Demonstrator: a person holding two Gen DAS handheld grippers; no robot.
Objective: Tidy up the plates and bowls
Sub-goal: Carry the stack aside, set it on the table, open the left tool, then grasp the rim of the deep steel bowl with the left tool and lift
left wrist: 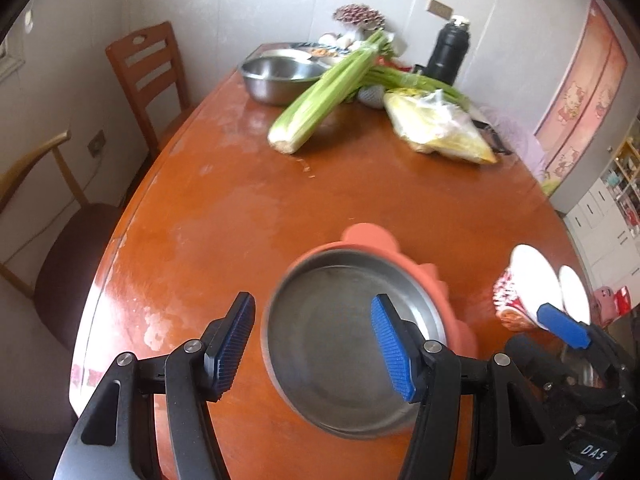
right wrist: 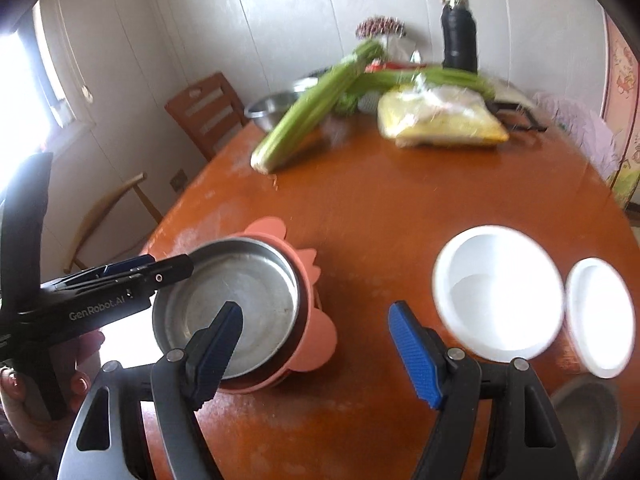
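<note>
Hovering released, left gripper above steel plate; right gripper released beside it.

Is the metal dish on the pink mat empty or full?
Empty: the metal dish shows its bare grey bottom, resting on the pink mat.

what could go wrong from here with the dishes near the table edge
1. The steel plate sits loosely on the pink flower-shaped mat; a push from the open left gripper might slide it off the mat.
2. The two white bowls touch or nearly touch, so gripping one may knock the other.
3. A steel bowl lies low beside the open right gripper, close to the table's edge.
</note>
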